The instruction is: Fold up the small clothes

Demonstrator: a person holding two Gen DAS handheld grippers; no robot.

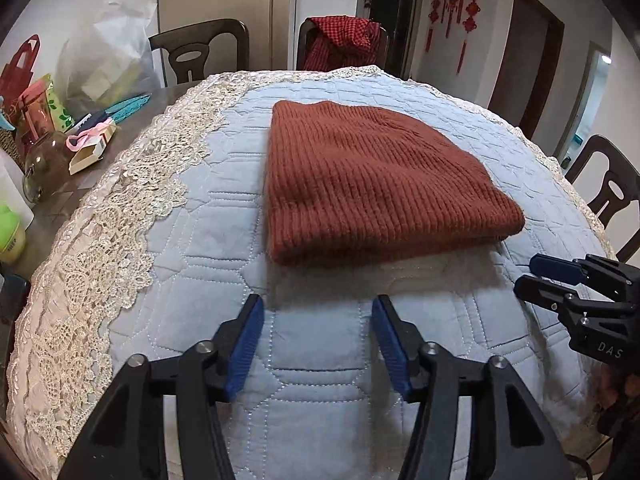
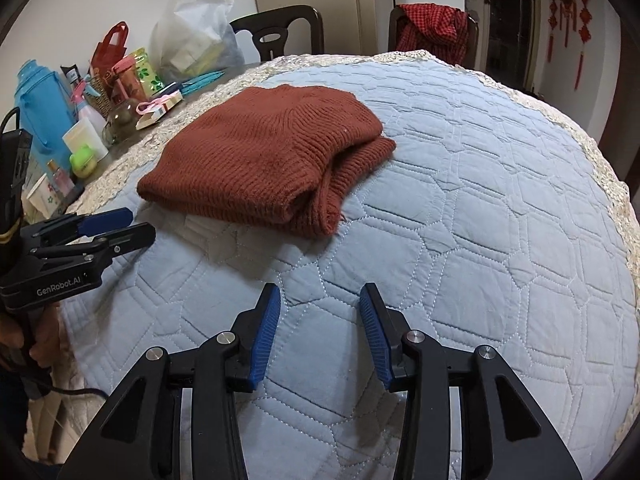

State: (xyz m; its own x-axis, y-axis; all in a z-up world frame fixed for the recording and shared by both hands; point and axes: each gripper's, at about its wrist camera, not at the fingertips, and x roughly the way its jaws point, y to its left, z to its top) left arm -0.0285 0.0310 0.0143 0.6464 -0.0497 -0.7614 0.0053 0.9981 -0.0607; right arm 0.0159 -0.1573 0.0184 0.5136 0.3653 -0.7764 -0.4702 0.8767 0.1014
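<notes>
Folded already, the rust knit sweater (image 2: 264, 156) looks soft, light and floppy; grip the thick near edge. Left tool (image 1: 318, 312) and right tool (image 2: 320, 300) gape, empty.

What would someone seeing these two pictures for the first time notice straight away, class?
First, the rust-brown knitted garment, lying folded in the middle of the pale blue quilted cover with a lace edge. Next, the left hand-held gripper and right hand-held gripper, both open just short of it, holding nothing. Behind, a red checked cloth hangs over a chair back.
</notes>
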